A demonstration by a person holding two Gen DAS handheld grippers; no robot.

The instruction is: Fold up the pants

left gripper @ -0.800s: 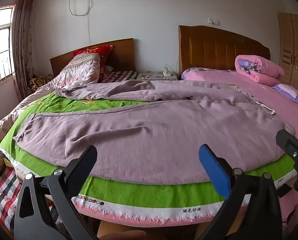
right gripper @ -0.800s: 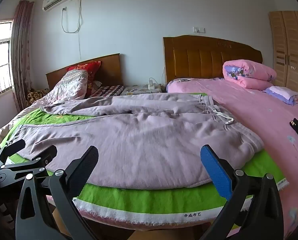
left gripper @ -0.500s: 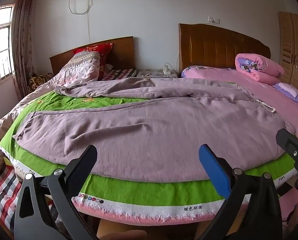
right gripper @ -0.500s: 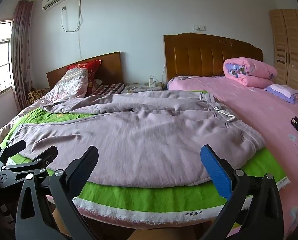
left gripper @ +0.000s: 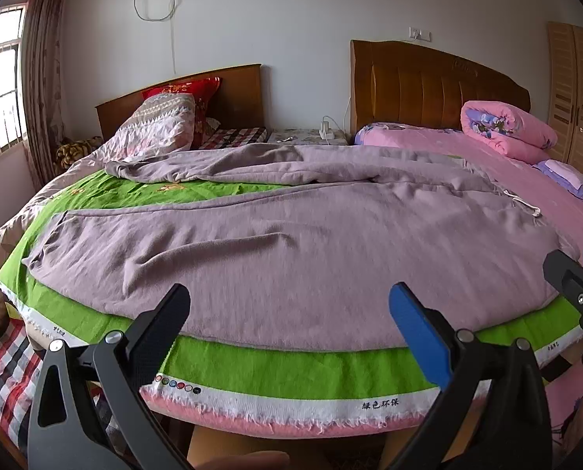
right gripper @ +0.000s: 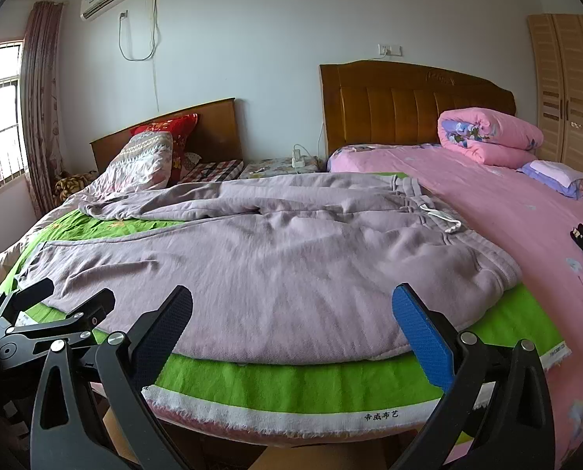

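The pants (left gripper: 291, 250) lie spread, seemingly unfolded, on the green cloth (left gripper: 291, 368) over the bed. Left gripper (left gripper: 289, 305) and right gripper (right gripper: 291, 307) hover wide open, empty; next they must grasp an edge.

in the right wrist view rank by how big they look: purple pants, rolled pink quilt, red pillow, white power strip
1. purple pants, far the largest, though also nearest the camera
2. rolled pink quilt
3. red pillow, partly hidden by patterned bedding, so its full size is unsure
4. white power strip, smallest

Both grippers, left gripper (left gripper: 289, 303) and right gripper (right gripper: 291, 305), wide apart
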